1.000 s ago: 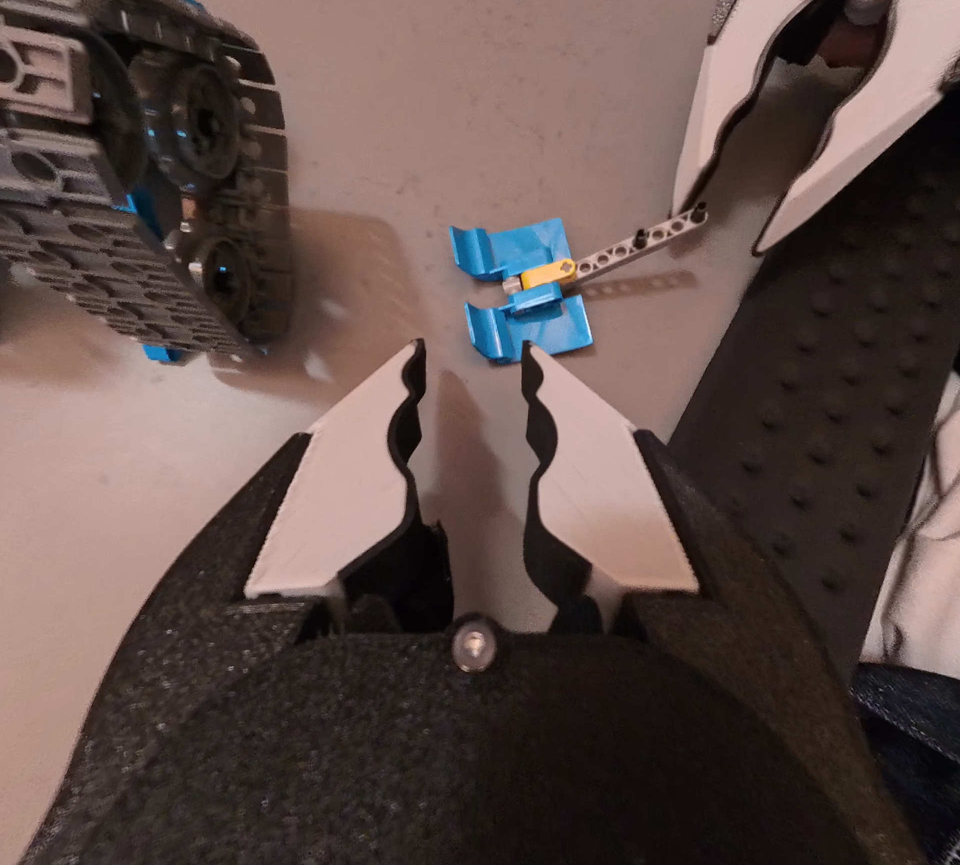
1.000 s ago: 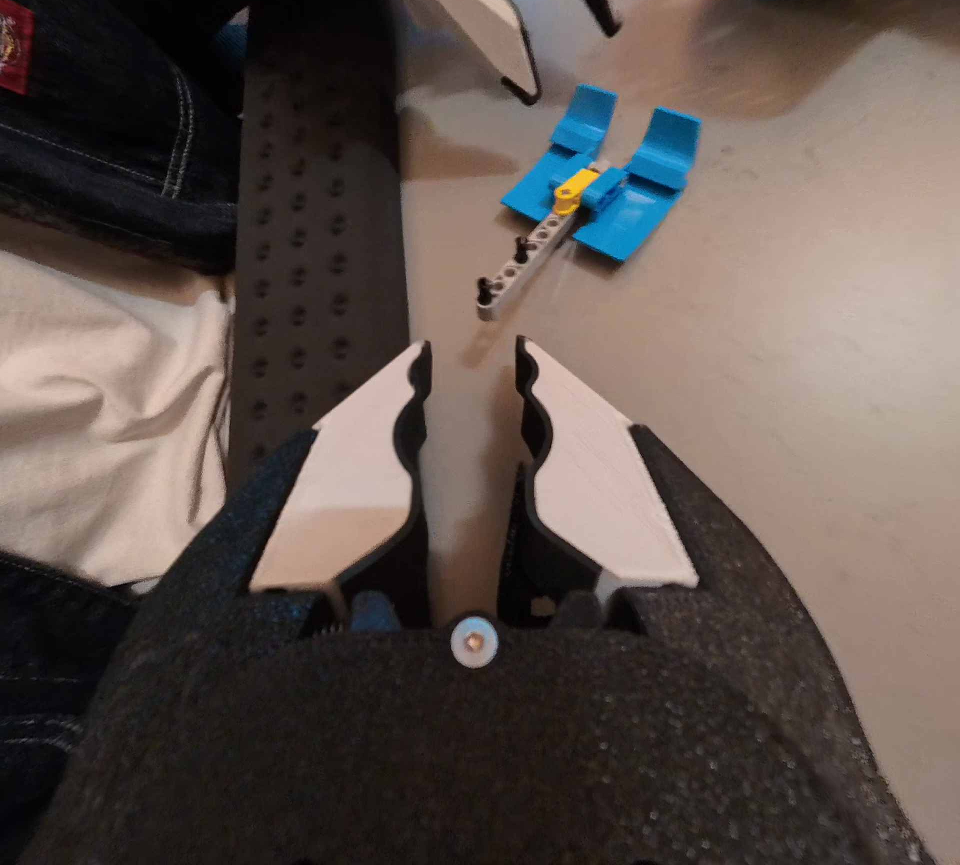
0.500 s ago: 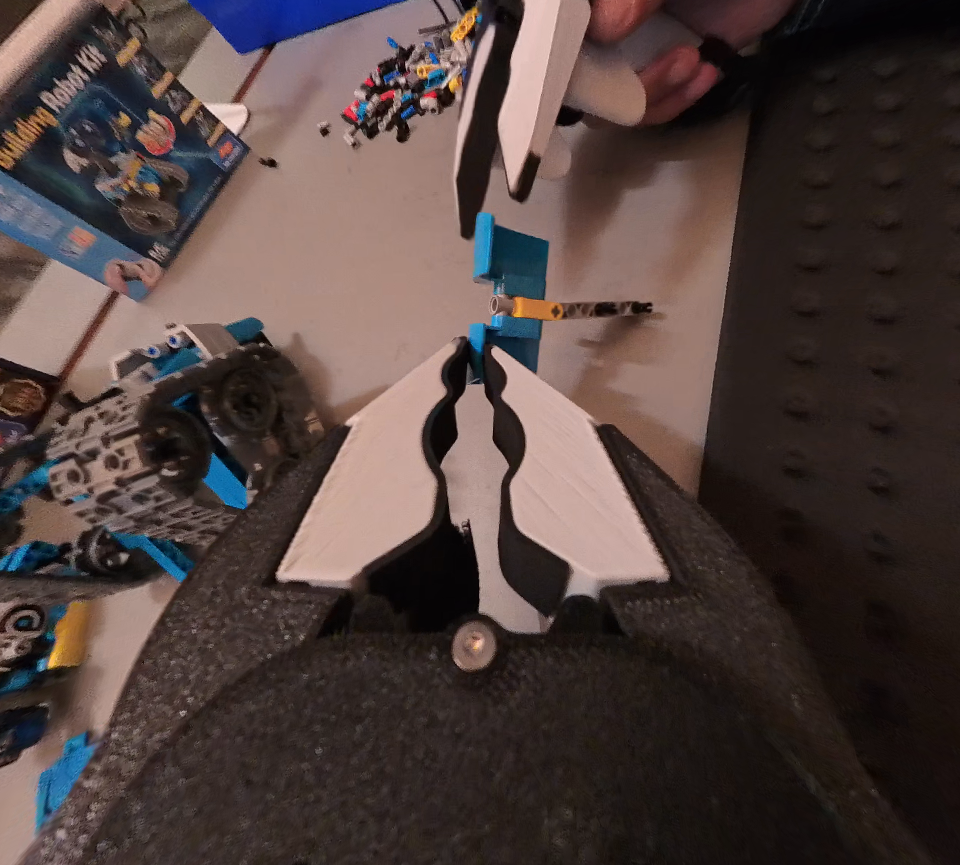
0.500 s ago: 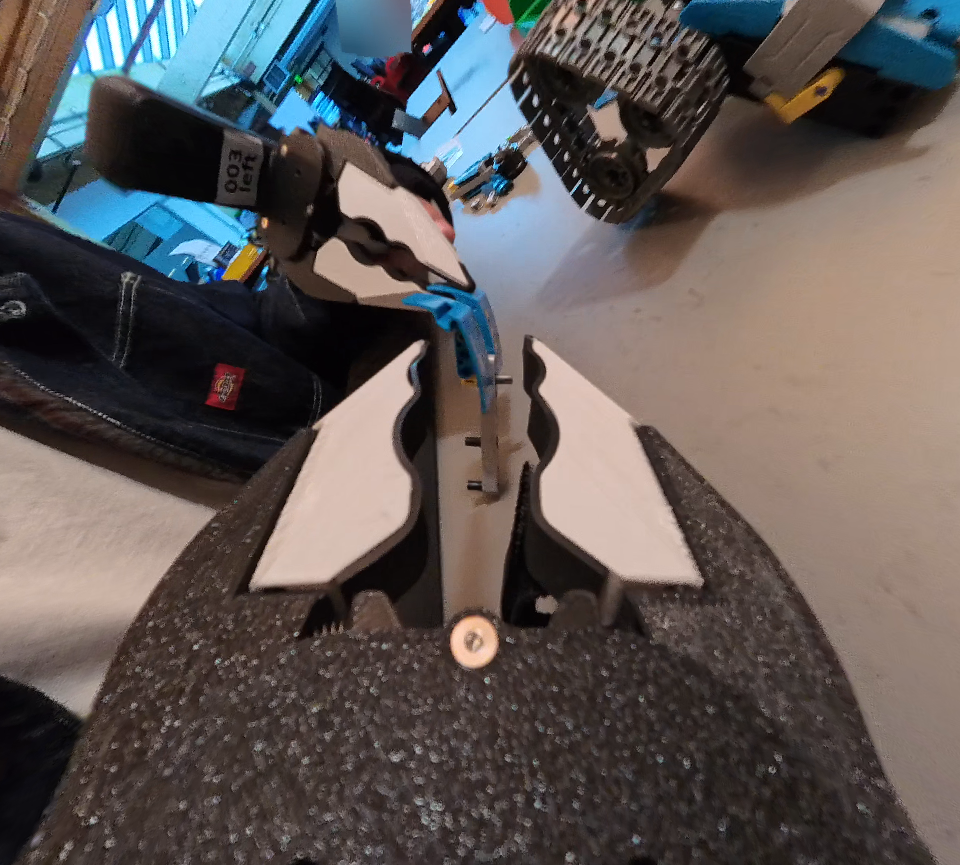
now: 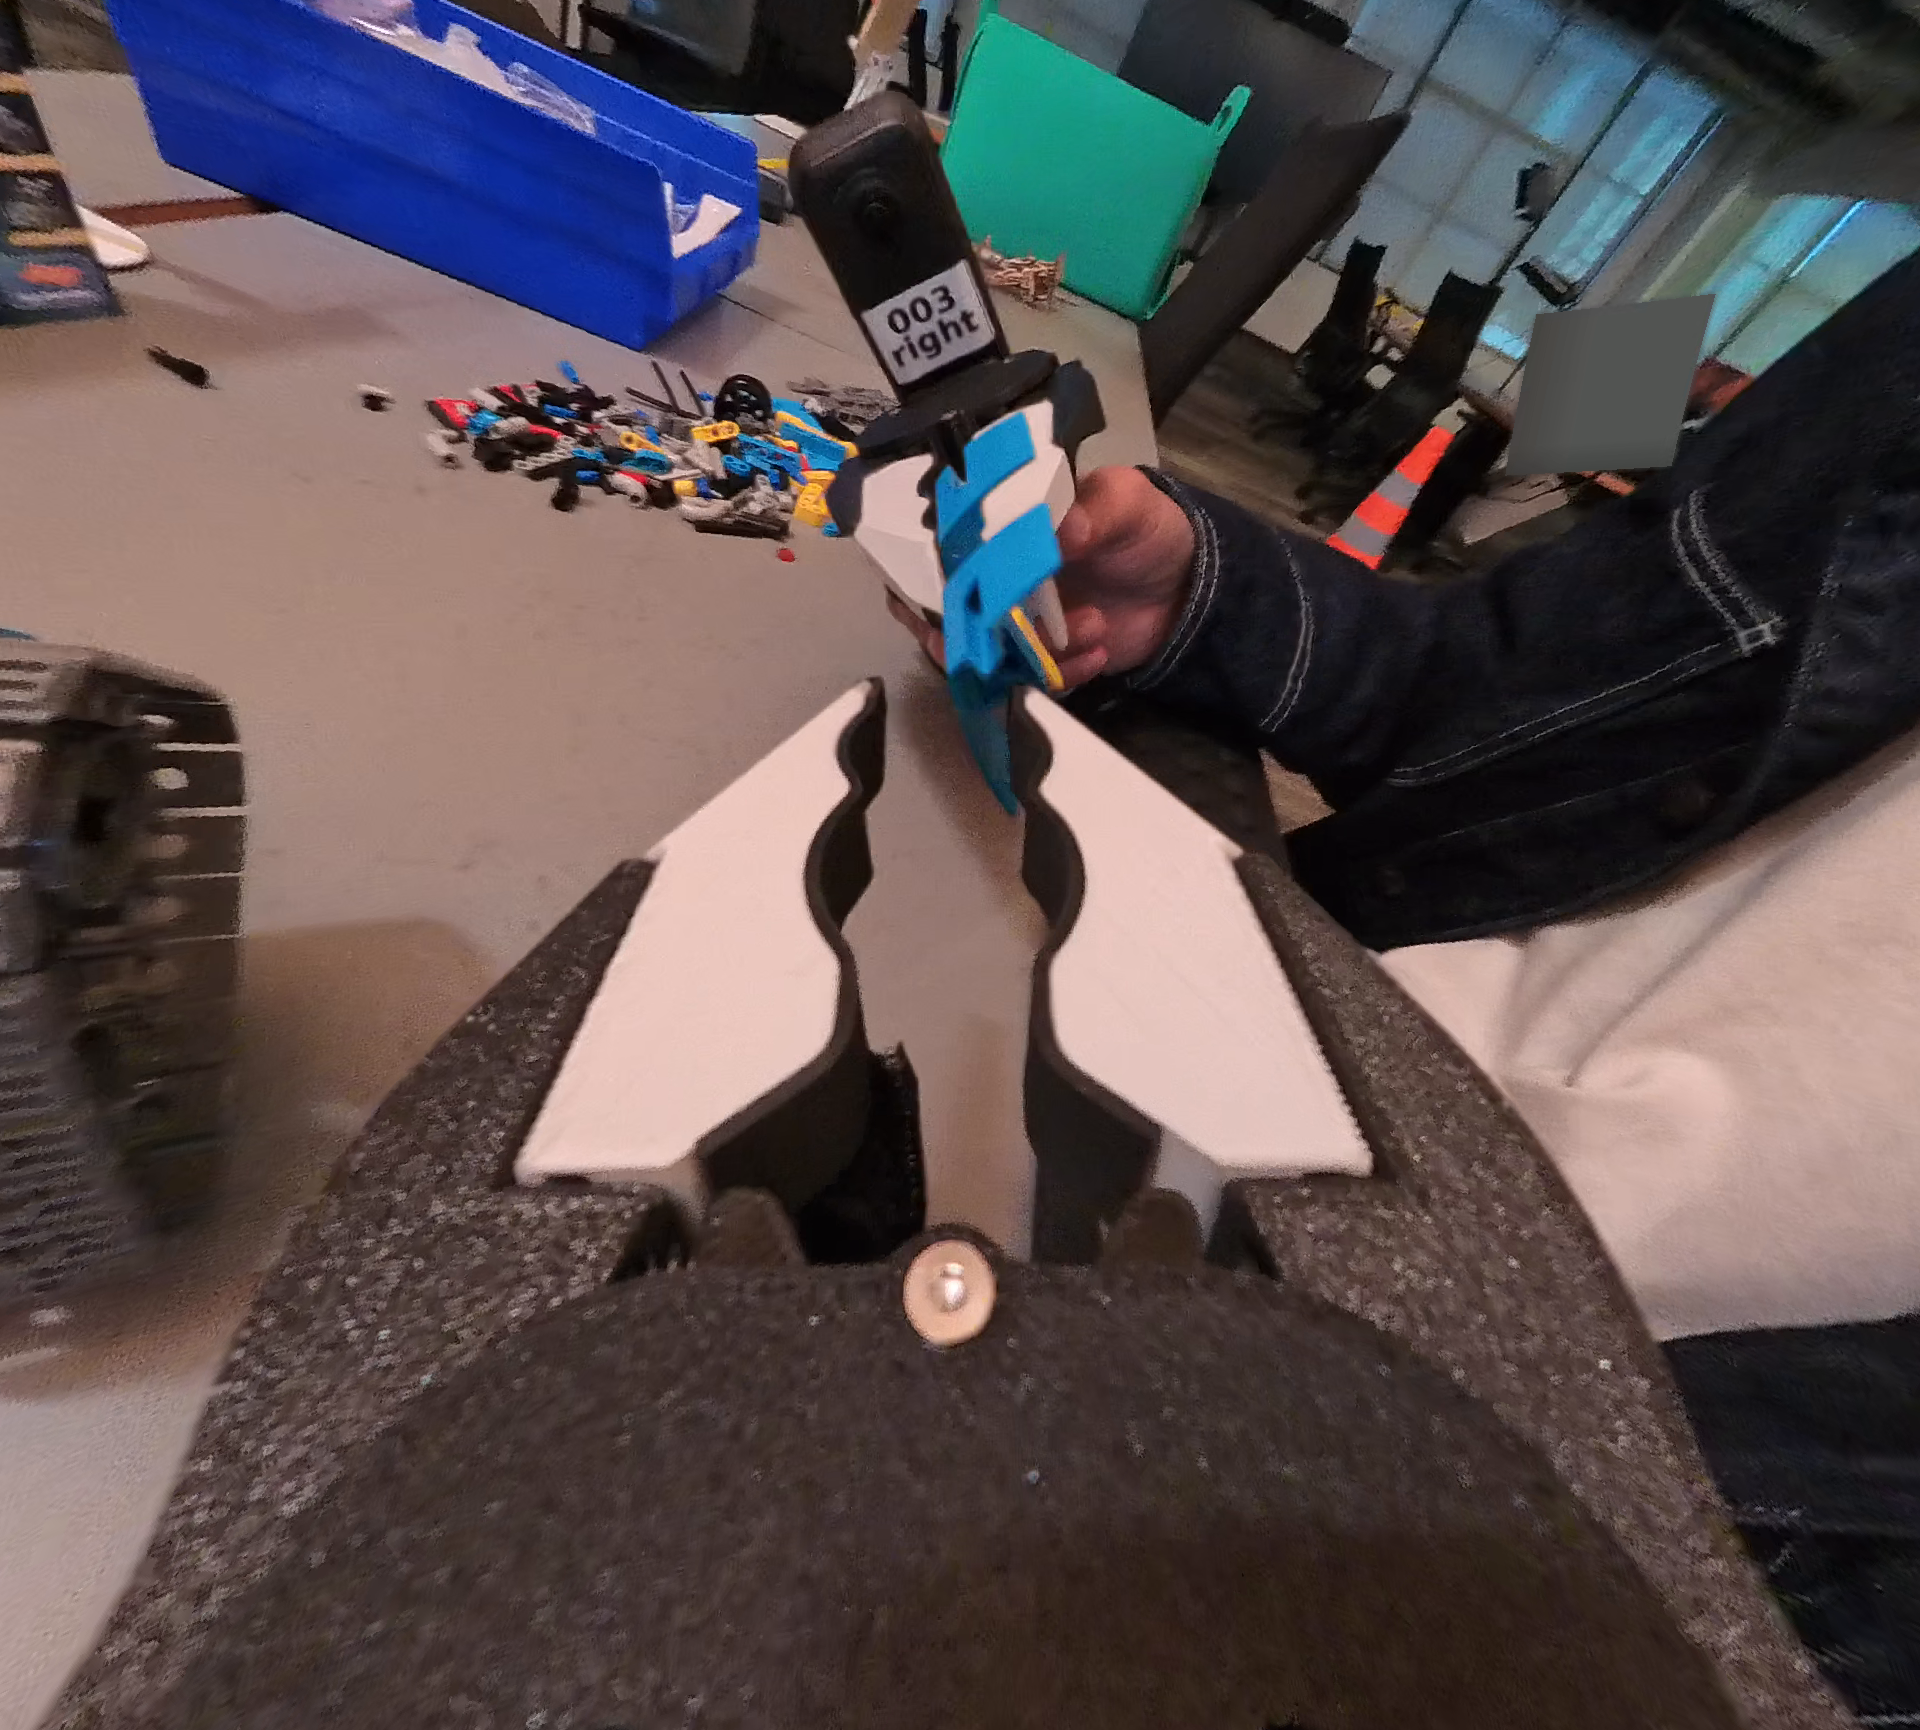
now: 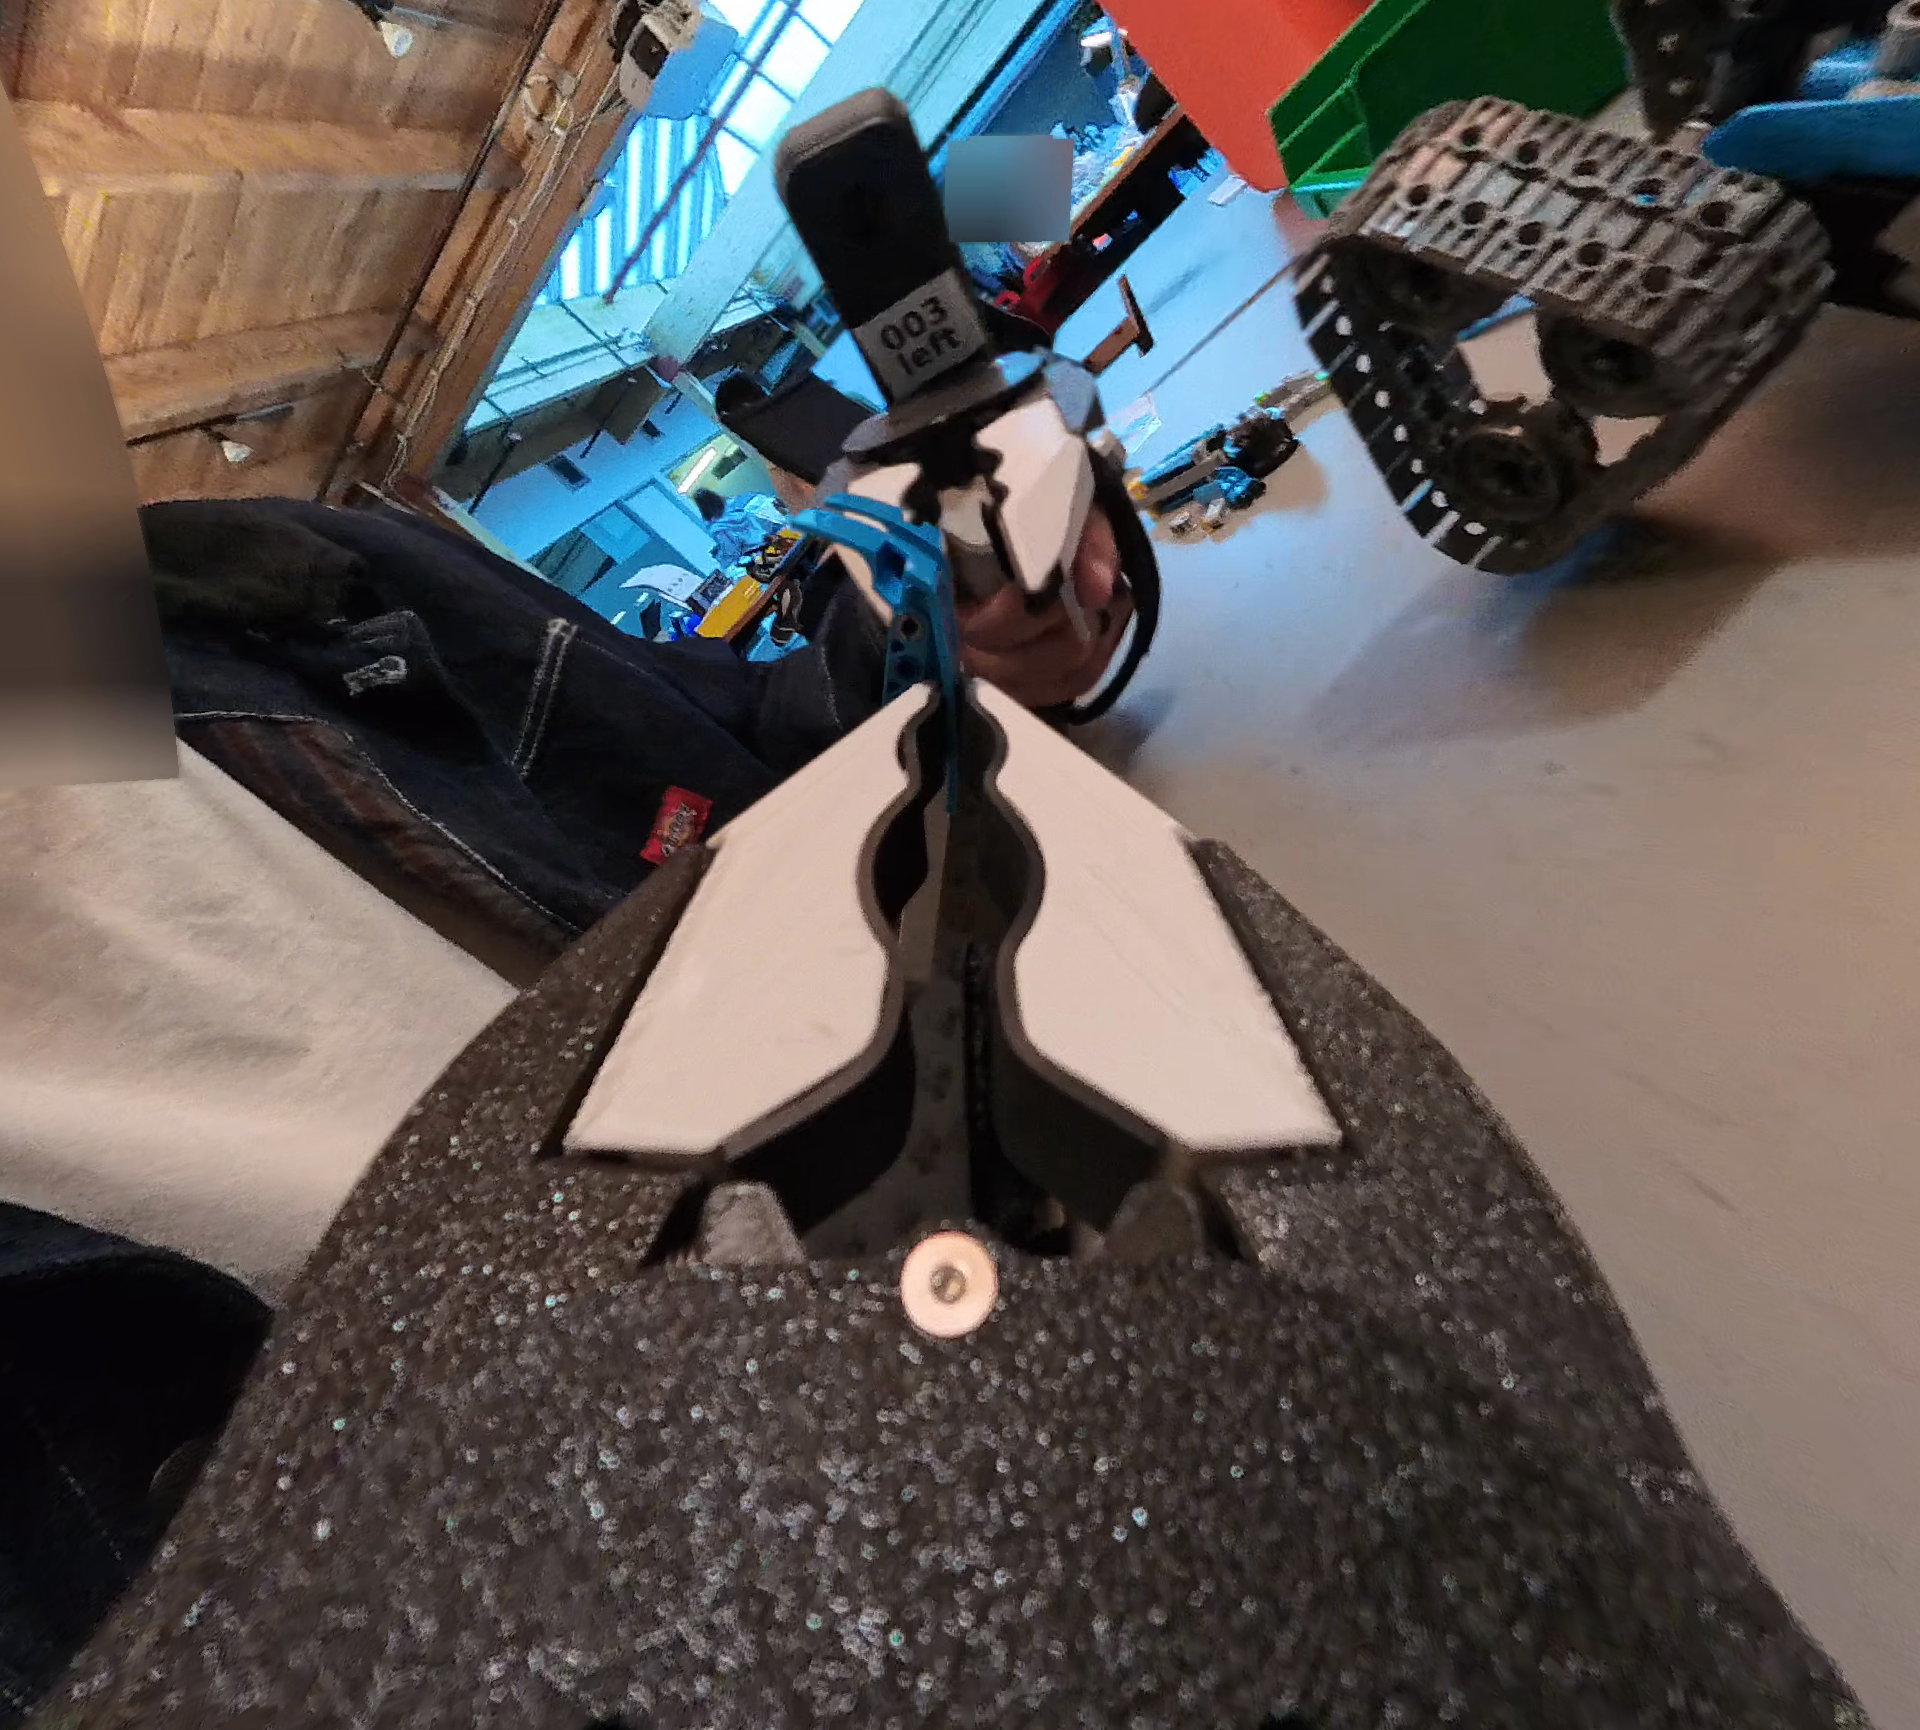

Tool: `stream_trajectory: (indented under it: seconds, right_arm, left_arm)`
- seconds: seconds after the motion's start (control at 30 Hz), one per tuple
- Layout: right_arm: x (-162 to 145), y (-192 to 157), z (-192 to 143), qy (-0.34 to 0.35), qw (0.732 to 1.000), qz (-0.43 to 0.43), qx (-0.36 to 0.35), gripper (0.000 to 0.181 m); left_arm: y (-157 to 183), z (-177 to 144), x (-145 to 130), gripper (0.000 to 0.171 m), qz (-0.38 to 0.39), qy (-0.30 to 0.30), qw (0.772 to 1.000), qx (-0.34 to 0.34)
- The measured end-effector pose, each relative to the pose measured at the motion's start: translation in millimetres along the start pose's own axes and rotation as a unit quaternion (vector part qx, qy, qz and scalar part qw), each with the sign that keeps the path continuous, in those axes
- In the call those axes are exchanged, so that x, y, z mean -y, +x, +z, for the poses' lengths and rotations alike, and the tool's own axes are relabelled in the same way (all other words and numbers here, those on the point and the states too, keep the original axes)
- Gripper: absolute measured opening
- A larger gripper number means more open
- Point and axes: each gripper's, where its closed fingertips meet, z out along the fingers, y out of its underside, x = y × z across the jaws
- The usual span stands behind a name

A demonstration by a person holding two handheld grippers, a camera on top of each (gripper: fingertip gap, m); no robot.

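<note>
- The toy part (image 5: 995,600) stands upright above the bench (image 5: 436,683), between the left claw (image 5: 948,706) and the right claw (image 6: 948,701), which face each other.
- The heap of loose pieces (image 5: 644,454) lies on the bench behind the part.
- The bin (image 5: 416,142) sits behind the heap.
- The tracked model (image 6: 1558,330) stands on the bench to the left of the left claw.
</note>
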Motion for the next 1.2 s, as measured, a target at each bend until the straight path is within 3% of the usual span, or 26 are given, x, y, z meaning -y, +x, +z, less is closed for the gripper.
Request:
stream_trajectory:
  seconds: [0.07,0.17,0.6,0.87,1.0,1.1,1.2]
  right_arm:
    - [3.7,-3.9,2.7,0.015,1.000,0.002,0.011,0.000]
    - [1.1,-7.1,3.8,0.002,1.000,-0.016,0.012,0.000]
    - [-12.8,-7.9,3.7,-0.049,0.999,-0.021,0.004,0.000]
    - [-12.8,-0.7,-0.8,-0.055,0.998,-0.025,-0.014,0.000]
    - [-11.2,5.7,-1.7,-0.045,0.998,-0.021,-0.031,0.000]
    - [-15.5,14.7,2.1,-0.055,0.996,-0.029,-0.059,0.000]
    - [-16.0,7.0,8.3,-0.049,0.998,-0.027,-0.035,0.000]
  left_arm:
    - [9.3,0.7,2.0,0.004,-0.020,0.012,0.999,-0.037]
    - [12.4,-1.6,3.3,0.000,-0.021,0.024,0.999,-0.044]
    - [18.2,-6.3,-9.5,0.000,0.030,0.006,0.999,-0.036]
    - [13.3,-6.6,-12.1,0.000,0.019,0.006,0.999,-0.031]
    - [6.7,-4.1,-11.1,0.001,-0.040,0.015,0.998,-0.038]
    - [9.9,-1.4,-6.9,0.037,-0.043,0.023,0.998,-0.042]
    - [10.5,2.0,-8.9,0.018,-0.037,0.015,0.998,-0.045]
